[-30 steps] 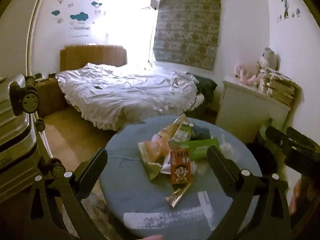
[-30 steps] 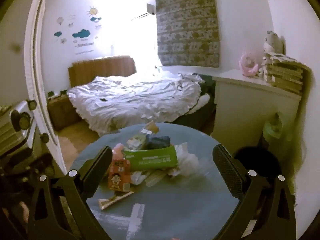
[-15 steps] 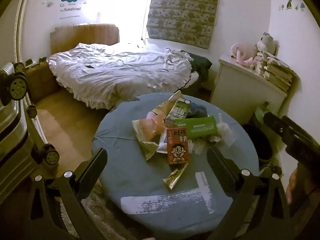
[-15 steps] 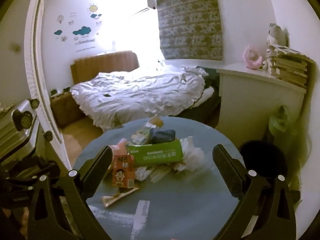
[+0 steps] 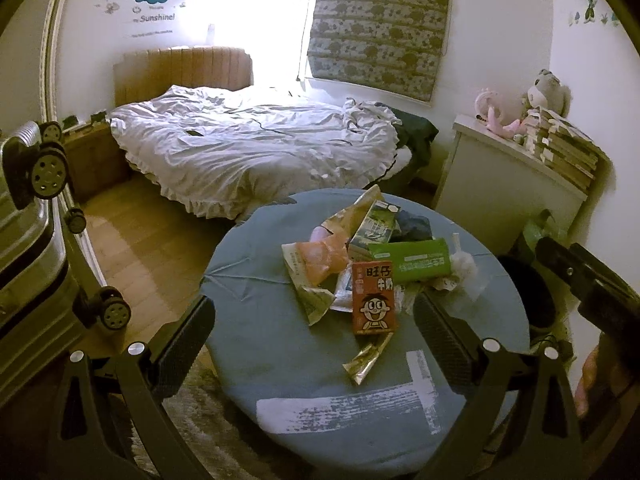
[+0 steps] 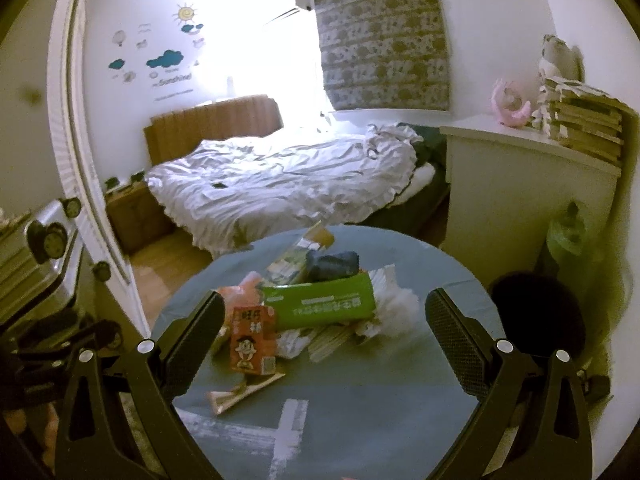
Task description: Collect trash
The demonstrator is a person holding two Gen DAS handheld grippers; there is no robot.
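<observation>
The dark bin point(image 5: 528, 292) at the right is partly hidden behind the round table point(image 5: 280, 344). Wrappers under the green packet point(image 6: 320, 302) overlap, unreadable. The suitcase point(image 5: 24, 248) is cut off at the left edge.

Blown-out window point(image 5: 276, 40) glare backlights a dim, fisheye-warped room.

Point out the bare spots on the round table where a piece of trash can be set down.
The round table is bare along its left edge, left of the orange wrapper, and along the near edge around the white worn patches, below the red carton. The middle and far side are crowded around the green pack.
</observation>
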